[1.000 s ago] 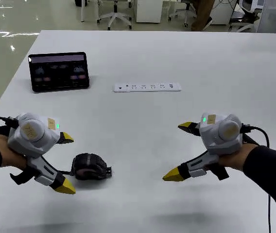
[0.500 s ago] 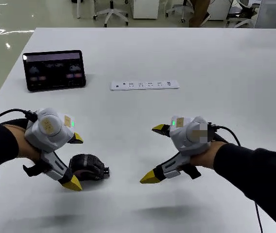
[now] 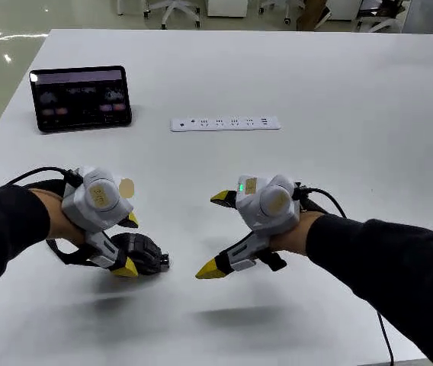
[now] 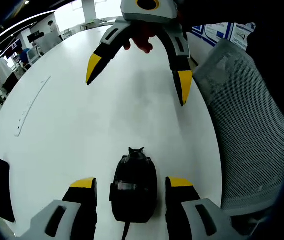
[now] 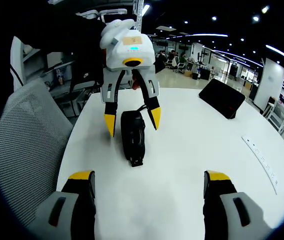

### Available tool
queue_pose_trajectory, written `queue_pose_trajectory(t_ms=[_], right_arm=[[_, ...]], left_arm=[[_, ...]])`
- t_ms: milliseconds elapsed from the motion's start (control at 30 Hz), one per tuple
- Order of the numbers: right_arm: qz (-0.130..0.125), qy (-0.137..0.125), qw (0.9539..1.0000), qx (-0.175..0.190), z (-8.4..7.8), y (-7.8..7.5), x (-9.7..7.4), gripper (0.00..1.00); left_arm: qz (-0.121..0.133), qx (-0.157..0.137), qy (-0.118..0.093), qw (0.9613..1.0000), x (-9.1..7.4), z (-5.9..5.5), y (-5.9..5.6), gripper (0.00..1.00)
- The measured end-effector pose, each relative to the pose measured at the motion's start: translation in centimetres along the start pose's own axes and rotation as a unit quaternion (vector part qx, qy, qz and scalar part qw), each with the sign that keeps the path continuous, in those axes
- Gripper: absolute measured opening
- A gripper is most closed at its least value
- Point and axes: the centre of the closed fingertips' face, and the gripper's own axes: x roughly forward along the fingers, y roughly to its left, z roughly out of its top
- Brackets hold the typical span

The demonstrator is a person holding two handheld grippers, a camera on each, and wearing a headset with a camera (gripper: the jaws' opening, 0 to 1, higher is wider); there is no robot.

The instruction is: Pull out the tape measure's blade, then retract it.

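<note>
Since a second ago the left gripper (image 3: 129, 245) has slid in over the tape measure (image 3: 146, 254), and the right gripper (image 3: 213, 232) has come across toward it. The tape measure sits on the white worktop (image 3: 315, 99) near the front edge, between the left fingers. In the left gripper view there's a sliver of gap on each side, so they're narrow but not clamped. The blade isn't pulled out, and the hook end points at the right gripper. The right fingers are spread wide, holding nothing, near that hook end. Farther back are a flat power strip (image 3: 225, 123) and a propped-up tablet (image 3: 80, 97) to its left.
</note>
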Motion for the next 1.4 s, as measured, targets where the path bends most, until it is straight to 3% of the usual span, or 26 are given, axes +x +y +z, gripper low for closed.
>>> queue_pose_trajectory(t_ms=[233, 333, 400, 600, 867, 967, 1067, 1400], right_arm=[[0.013, 0.01, 0.9998, -0.008, 0.2, 0.4, 1.7, 0.81], [0.022, 0.011, 0.9996, -0.012, 0.5, 0.7, 2.3, 0.77], [0.026, 0.015, 0.9994, -0.016, 0.5, 0.8, 2.7, 0.74], [0.034, 0.037, 0.9983, -0.029, 0.2, 1.0, 3.7, 0.7], [0.046, 0.041, 0.9976, -0.031, 0.4, 1.3, 4.9, 0.64], [0.045, 0.055, 0.9965, -0.044, -0.3, 1.4, 5.5, 0.51], [0.053, 0.054, 0.9968, -0.025, -0.7, 1.7, 6.2, 0.47], [0.067, 0.076, 0.9927, -0.066, -1.6, 2.7, 7.7, 0.23]], left_arm=[[0.005, 0.011, 0.003, 0.9999, 0.3, 0.0, 0.0, 0.41], [-0.004, 0.019, 0.007, 0.9998, 0.6, -0.1, -0.6, 0.33], [0.006, 0.036, 0.01, 0.9993, 0.7, -0.2, -0.2, 0.33], [0.018, 0.031, 0.016, 0.9992, 0.9, -0.4, -0.1, 0.32], [0.02, 0.029, 0.014, 0.9993, 0.9, -0.3, -0.1, 0.32], [0.02, 0.032, 0.016, 0.9992, 0.9, -0.3, -0.2, 0.31], [0.019, 0.026, 0.016, 0.9993, 0.9, -0.3, -0.1, 0.31], [0.016, 0.024, 0.024, 0.9993, 0.9, -0.3, -0.2, 0.32]])
